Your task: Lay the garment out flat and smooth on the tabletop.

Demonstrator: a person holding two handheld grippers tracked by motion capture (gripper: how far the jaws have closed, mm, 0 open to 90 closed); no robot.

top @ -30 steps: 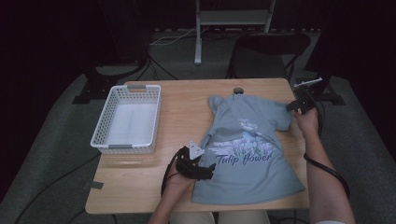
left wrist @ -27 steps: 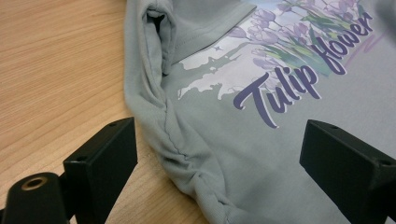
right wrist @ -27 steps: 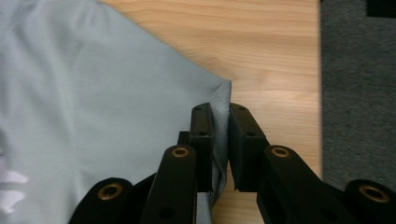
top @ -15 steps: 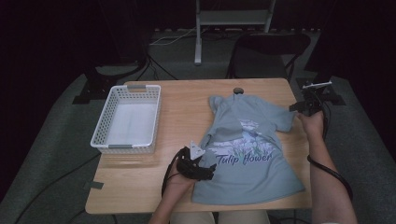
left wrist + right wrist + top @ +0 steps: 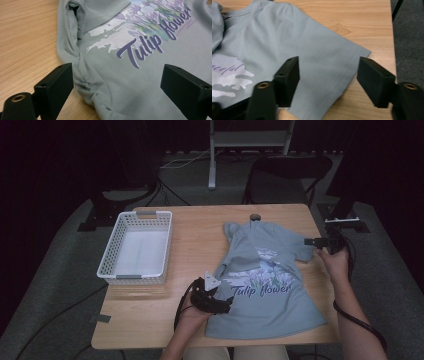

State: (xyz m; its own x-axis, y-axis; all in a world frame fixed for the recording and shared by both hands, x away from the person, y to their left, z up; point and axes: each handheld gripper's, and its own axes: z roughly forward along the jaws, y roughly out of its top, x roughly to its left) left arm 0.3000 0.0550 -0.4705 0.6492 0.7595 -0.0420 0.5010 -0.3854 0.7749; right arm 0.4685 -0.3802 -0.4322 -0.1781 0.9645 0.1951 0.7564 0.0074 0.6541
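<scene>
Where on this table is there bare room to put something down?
Bare wood runs between the basket and the shirt, and along the near edge in front of the basket, left of the left gripper. The basket itself looks empty. The right half is crowded: the shirt covers it, with the right gripper at its sleeve.

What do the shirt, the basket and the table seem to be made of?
Shirt: soft knit fabric, probably cotton, matte; it wrinkles and shows stitched hems, with a printed tulip picture. Basket: white plastic, judging by its moulded lattice walls. Table: wood or wood-look laminate, smooth, with visible grain.
</scene>
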